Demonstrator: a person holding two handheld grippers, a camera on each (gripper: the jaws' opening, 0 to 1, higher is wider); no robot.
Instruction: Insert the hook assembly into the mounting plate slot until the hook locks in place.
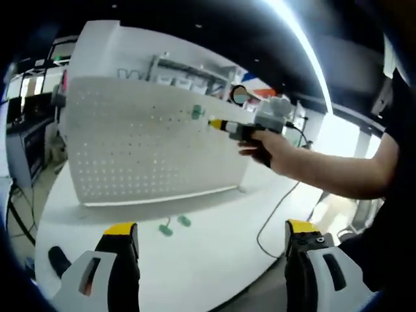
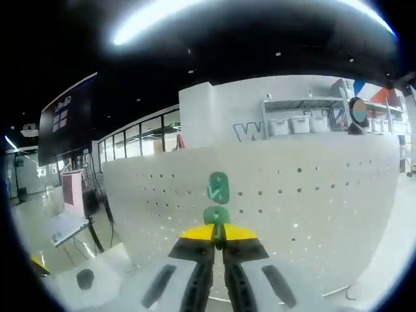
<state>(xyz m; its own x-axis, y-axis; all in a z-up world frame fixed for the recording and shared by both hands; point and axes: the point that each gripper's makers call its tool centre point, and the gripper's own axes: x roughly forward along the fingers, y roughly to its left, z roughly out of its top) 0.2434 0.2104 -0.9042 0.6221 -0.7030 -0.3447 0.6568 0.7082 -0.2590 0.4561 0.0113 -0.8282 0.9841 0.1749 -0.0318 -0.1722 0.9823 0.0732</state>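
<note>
A white pegboard mounting plate point(image 1: 149, 146) stands upright on the white table point(image 1: 214, 260). A person's hand holds my right gripper point(image 1: 220, 125) up against the plate's upper right, where a green hook point(image 1: 197, 112) sits. In the right gripper view, the right gripper point(image 2: 218, 233) has its yellow-tipped jaws shut on the green hook point(image 2: 216, 213), and the hook's front piece point(image 2: 218, 187) lies at the plate point(image 2: 312, 195). Whether it is seated in a slot I cannot tell. My left gripper point(image 1: 211, 229) hangs open over the table's near side, holding nothing.
Two spare green hooks point(image 1: 167, 229) point(image 1: 184, 221) lie on the table in front of the plate. A black object point(image 1: 57, 259) sits at the table's left edge. A cable point(image 1: 273, 218) trails off to the right. Shelves with bins point(image 1: 188, 70) stand behind.
</note>
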